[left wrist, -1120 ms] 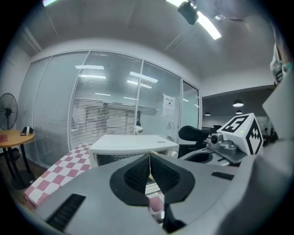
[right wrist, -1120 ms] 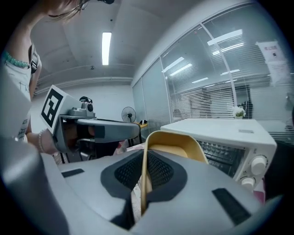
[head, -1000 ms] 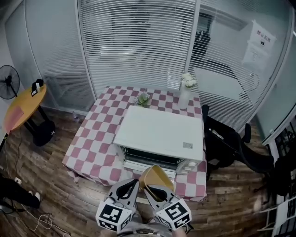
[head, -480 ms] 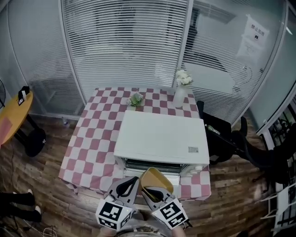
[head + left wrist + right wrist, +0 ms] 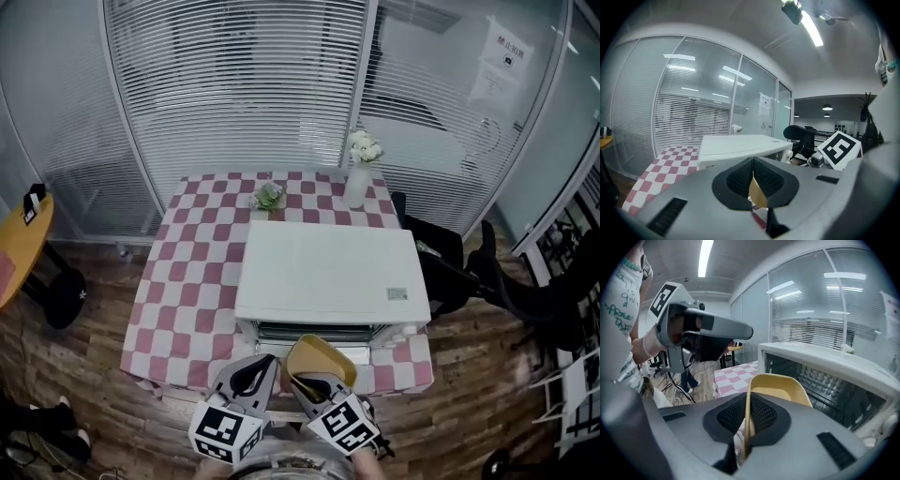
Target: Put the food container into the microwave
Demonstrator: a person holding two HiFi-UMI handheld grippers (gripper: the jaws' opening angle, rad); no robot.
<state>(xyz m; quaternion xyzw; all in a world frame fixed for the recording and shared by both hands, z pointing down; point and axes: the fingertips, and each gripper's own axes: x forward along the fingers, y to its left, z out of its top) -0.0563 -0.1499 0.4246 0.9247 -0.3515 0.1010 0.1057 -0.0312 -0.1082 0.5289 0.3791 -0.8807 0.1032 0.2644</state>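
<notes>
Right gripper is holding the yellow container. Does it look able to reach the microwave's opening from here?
Probably yes. The right gripper has its jaws shut on the rim of the yellow container, and the microwave looks open just ahead, its rack showing, with nothing in between.

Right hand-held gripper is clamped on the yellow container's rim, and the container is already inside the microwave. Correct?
Not quite. The right hand-held gripper is clamped on the yellow container's rim, but the container is not inside: it is held outside, in front of the microwave, as the head view shows.
</notes>
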